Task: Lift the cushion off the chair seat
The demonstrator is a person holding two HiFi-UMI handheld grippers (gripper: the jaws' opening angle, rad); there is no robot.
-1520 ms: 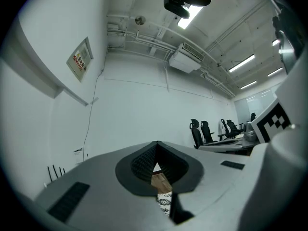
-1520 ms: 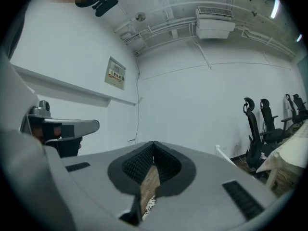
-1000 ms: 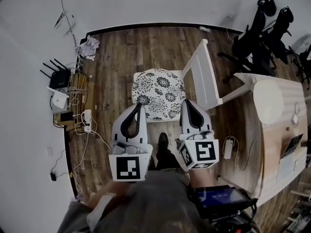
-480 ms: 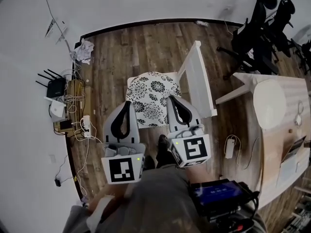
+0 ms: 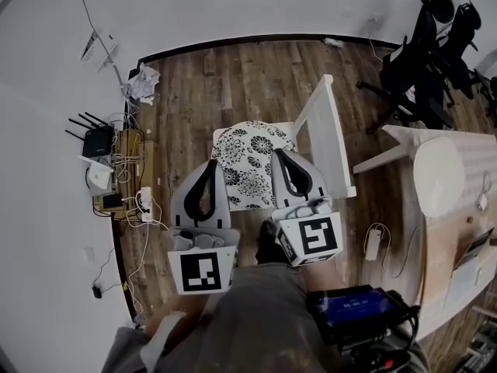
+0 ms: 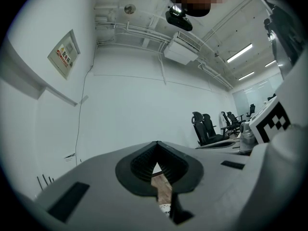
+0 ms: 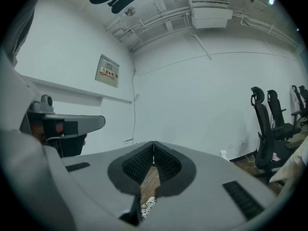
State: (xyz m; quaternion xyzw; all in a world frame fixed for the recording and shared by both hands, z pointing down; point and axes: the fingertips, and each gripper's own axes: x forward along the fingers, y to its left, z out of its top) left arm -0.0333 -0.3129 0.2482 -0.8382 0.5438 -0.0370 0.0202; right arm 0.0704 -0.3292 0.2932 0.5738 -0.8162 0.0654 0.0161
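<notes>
I read jaws together, empty: left gripper (image 5: 213, 165), right gripper (image 5: 277, 155), near side of black-and-white floral fabric cushion (image 5: 250, 155) on white wooden chair (image 5: 332, 134).

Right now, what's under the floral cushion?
The white chair's seat: only slivers of its rim show around the floral cushion. The rest of the seat is covered, so anything between them is unseen.

Your cushion (image 5: 250, 160) is rounded, white with a black flower print, and lies flat on the seat of the white chair (image 5: 329, 141). It covers most of that seat.
</notes>
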